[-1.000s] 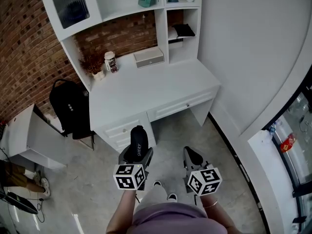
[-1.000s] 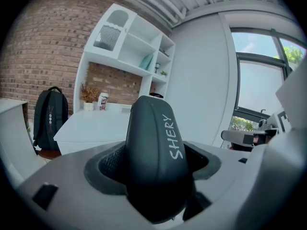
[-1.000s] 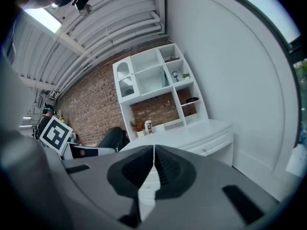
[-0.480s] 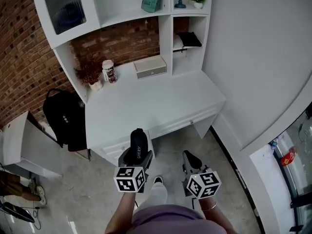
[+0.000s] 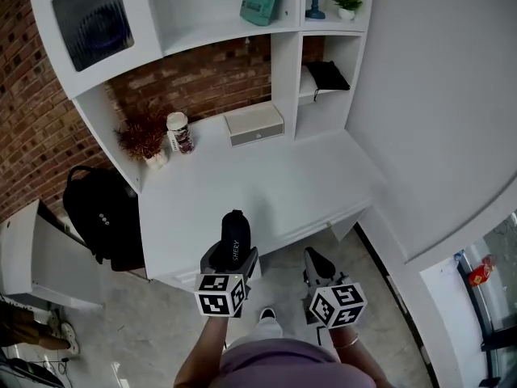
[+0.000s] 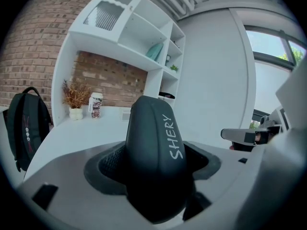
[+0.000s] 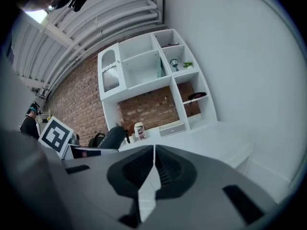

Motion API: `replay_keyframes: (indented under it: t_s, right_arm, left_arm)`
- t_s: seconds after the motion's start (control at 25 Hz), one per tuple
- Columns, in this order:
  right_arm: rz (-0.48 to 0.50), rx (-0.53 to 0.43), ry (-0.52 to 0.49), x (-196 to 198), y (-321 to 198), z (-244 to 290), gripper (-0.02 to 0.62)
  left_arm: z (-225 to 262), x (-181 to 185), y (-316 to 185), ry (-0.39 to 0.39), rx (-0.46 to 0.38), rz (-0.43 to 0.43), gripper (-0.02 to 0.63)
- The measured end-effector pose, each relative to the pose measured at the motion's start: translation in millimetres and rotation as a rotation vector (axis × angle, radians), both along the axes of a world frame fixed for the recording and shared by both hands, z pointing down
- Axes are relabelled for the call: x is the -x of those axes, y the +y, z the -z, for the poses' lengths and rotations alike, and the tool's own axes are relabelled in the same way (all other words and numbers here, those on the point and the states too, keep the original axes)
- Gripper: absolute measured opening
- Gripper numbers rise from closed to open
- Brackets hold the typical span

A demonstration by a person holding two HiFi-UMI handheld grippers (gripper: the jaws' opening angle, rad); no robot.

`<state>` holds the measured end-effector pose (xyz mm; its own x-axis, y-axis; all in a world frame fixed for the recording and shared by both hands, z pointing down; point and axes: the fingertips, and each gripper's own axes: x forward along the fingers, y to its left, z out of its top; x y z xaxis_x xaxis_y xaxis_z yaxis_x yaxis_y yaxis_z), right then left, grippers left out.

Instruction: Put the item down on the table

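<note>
My left gripper [image 5: 230, 259] is shut on a black case [image 5: 235, 237] with white lettering; in the left gripper view the black case [image 6: 154, 152] stands upright between the jaws and fills the middle. It hovers over the front edge of the white desk [image 5: 250, 188]. My right gripper [image 5: 317, 263] is shut with nothing in it, just off the desk's front edge, to the right of the left one. In the right gripper view its jaws meet at the right gripper [image 7: 154, 156], with the desk [image 7: 211, 133] ahead.
On the desk's back stand a dried plant in a pot [image 5: 145, 138], a patterned can [image 5: 178, 132] and a white flat box [image 5: 254, 124]. White shelves [image 5: 218, 23] rise above. A black backpack [image 5: 101, 217] sits left of the desk. A white wall [image 5: 436, 111] runs along the right.
The desk has come closer under both grippers as the person stepped forward. The left gripper with the case now sits over the desk's front edge.
</note>
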<state>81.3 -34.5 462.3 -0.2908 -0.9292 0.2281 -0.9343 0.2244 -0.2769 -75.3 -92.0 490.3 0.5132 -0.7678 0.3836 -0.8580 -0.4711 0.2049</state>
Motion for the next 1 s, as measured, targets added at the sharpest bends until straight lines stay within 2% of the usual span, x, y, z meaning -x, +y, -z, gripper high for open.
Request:
replay_keyframes:
  t_s: [0.4,1.0]
  right_arm:
    - [-0.015,0.025,0.015,9.9,-46.6,-4.6,-0.002]
    - [0.063,0.001,0.01,13.0,-120.2,1.8,-0.003]
  left_arm:
    - [-5.4,6.9,-49.3,-0.001,0.013,-0.025,0.35]
    - [2.9,16.3,-111.6,-0.011,-0.004,0.063,0.35]
